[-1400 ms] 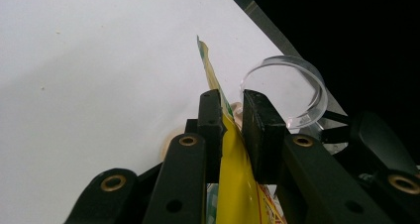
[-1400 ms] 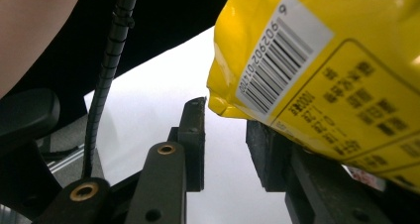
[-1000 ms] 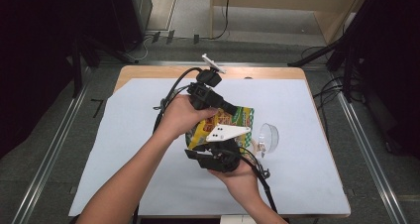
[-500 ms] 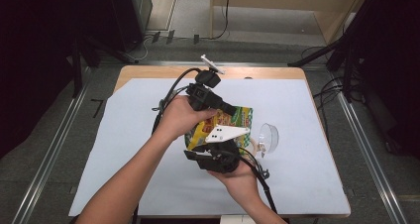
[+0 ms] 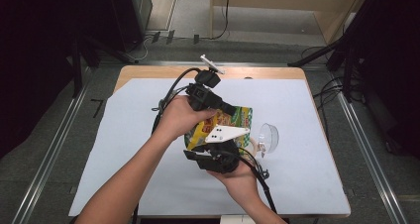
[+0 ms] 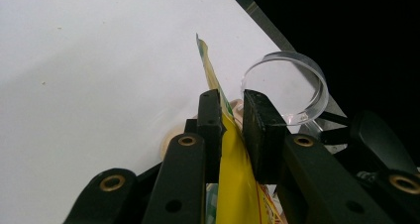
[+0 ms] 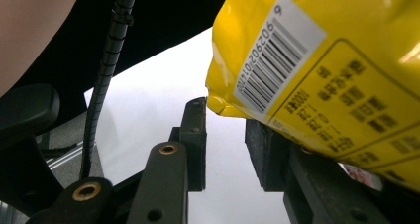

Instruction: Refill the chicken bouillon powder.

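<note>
A yellow and green snack bag [image 5: 234, 118] is held up over the white table cover between my two grippers. My left gripper [image 5: 229, 108] comes in from the far side. In the left gripper view the left gripper [image 6: 232, 102] is shut on the bag's thin edge [image 6: 233, 184], which runs up between the jaws. My right gripper [image 5: 200, 143] sits under the bag's near end with a white three-cornered plate on top. In the right gripper view the right gripper [image 7: 225, 116] stands open. The bag's barcoded corner [image 7: 277, 55] hangs just above the gap and rests over one jaw.
A clear round plastic dish [image 5: 268, 135] lies just right of the bag, seen also past the left jaws as the dish [image 6: 287, 85]. A pale ring [image 5: 252, 145] lies beside it. The white cover [image 5: 129, 149] spreads over the wooden table, with black cables trailing from both grippers.
</note>
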`<state>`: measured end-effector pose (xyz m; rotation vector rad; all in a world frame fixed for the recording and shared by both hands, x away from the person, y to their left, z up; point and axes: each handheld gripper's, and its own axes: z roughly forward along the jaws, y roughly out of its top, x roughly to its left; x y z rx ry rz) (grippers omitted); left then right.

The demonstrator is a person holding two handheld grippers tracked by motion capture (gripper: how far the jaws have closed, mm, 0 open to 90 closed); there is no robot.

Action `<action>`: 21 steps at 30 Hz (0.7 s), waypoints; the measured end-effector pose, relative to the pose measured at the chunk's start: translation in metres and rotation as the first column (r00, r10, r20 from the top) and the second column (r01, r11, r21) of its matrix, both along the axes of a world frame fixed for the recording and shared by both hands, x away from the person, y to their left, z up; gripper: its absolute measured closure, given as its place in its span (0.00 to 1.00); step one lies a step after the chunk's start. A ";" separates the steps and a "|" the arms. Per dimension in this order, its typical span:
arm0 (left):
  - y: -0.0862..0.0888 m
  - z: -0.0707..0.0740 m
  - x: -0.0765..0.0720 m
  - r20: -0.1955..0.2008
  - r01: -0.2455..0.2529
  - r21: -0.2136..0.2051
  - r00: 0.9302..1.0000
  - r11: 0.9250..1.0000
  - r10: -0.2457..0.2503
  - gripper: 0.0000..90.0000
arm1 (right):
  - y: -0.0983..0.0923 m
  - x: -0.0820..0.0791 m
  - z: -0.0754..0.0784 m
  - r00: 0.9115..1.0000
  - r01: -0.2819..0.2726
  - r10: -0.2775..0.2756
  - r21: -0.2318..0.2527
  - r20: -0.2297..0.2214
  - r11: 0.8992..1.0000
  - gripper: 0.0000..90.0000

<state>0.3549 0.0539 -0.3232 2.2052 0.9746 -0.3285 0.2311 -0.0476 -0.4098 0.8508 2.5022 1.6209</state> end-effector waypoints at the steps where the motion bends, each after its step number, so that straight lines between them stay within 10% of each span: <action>1: 0.000 0.000 0.000 0.000 0.000 0.000 1.000 1.000 0.000 0.87 | 0.000 0.000 0.000 1.000 0.000 0.000 0.001 0.000 1.000 0.79; 21: -0.002 0.002 0.000 -0.007 -0.002 0.009 1.000 1.000 0.002 0.88 | 0.001 -0.001 0.003 1.000 0.001 -0.001 0.010 -0.009 1.000 0.80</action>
